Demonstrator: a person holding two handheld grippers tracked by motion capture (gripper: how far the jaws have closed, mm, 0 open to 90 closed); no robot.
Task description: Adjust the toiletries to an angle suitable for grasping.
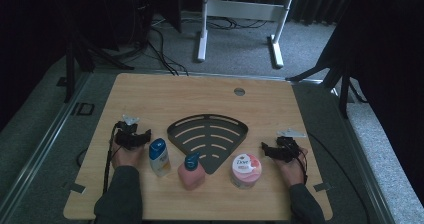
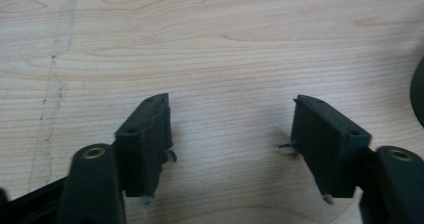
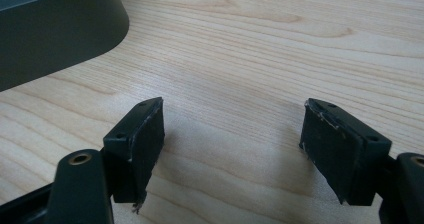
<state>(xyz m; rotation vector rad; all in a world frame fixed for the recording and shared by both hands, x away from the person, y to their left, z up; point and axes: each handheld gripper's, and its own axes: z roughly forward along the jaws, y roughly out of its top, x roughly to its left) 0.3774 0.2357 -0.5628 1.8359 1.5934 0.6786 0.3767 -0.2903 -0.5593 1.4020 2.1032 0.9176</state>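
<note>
A dark fan-shaped slotted rack (image 1: 207, 136) lies in the middle of the wooden table (image 1: 200, 91). In front of it stand a white bottle with a blue cap (image 1: 159, 157), a pink bottle with a teal cap (image 1: 191, 171) and a round pink-lidded Dove jar (image 1: 245, 170). My left gripper (image 1: 134, 135) rests on the table left of the white bottle, open with bare wood between its jaws (image 2: 232, 129). To the right of the jar, my right gripper (image 1: 272, 150) is open over bare wood (image 3: 232, 129). The rack's rim (image 3: 55, 29) shows at the upper left of the right gripper view.
A small round grommet (image 1: 239, 91) sits near the table's far edge. White desk legs (image 1: 202, 34) and cables lie on the carpet beyond. Dark stands flank the table on both sides. A dark edge of the rack (image 2: 419, 89) shows at the right border of the left gripper view.
</note>
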